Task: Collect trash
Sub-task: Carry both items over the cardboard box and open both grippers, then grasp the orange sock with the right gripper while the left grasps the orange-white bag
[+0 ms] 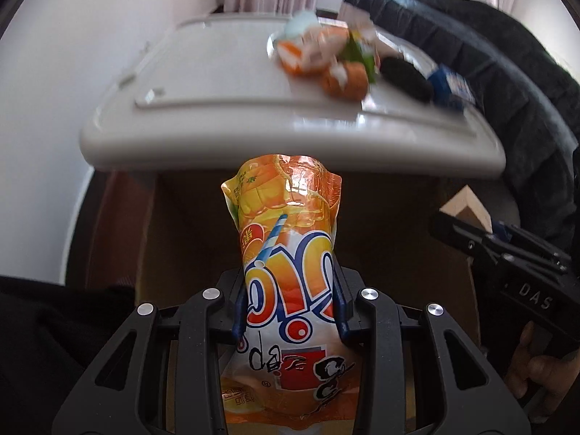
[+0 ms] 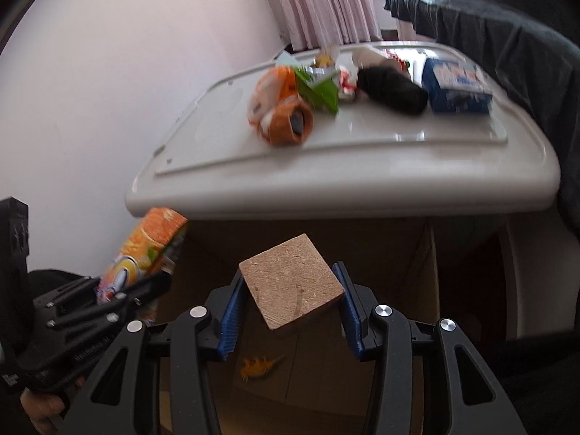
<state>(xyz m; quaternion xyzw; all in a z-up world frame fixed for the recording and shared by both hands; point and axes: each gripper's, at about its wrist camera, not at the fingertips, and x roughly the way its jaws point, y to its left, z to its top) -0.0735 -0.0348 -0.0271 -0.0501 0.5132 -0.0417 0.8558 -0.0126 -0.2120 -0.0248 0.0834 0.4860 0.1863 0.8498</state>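
My left gripper [image 1: 290,311] is shut on an orange drink pouch [image 1: 286,253], which sticks out forward past the blue pads; the same pouch [image 2: 145,257] shows at the left of the right wrist view. My right gripper [image 2: 290,304] is shut on a tan wooden block [image 2: 291,284], tilted corner-up between the pads. Both are held over an open cardboard box [image 2: 398,253] below the edge of a white tray table [image 2: 326,185]. On the table lie orange wrappers [image 2: 282,105], a green wrapper [image 2: 319,90], a black object [image 2: 393,90] and a blue box [image 2: 456,87].
A small orange scrap [image 2: 259,364] lies on the cardboard box floor. A dark padded jacket [image 2: 507,29] drapes along the table's right side. White wall [image 2: 90,90] stands at the left, pink curtains [image 2: 326,0] behind. A hand [image 1: 543,369] grips the other tool's handle.
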